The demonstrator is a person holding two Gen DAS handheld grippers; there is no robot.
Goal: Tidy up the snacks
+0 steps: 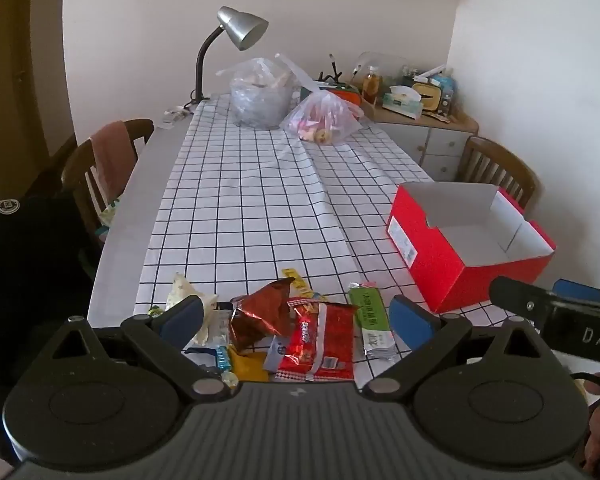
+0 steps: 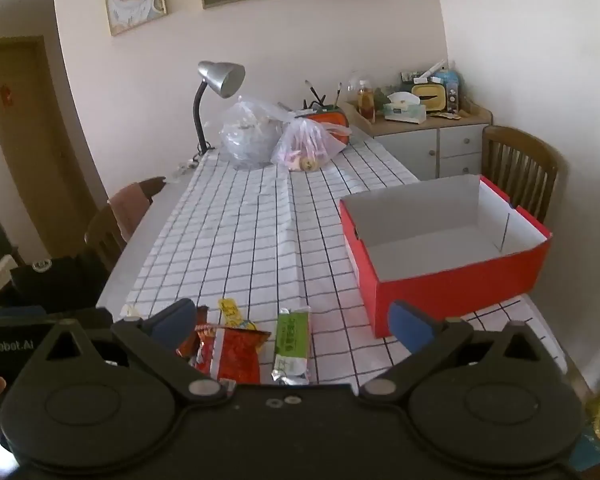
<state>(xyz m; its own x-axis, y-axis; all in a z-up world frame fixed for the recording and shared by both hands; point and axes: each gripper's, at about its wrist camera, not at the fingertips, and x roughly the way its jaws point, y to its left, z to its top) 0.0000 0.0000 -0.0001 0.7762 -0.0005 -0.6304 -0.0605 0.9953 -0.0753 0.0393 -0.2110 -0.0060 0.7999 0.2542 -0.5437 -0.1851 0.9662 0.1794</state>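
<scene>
Snacks (image 1: 300, 332) below spread left gripper (image 1: 300, 316) fingers, none touched

Snack pile (image 1: 284, 336) near edge behind gripper body; pkg print too small.

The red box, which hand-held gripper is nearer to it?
Right. The right hand-held gripper hovers beside the red box; the left hand-held gripper hangs over the snack pile, further off.

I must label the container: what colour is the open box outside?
Red outside, white inside: the open box, clearest in the right wrist view.
</scene>
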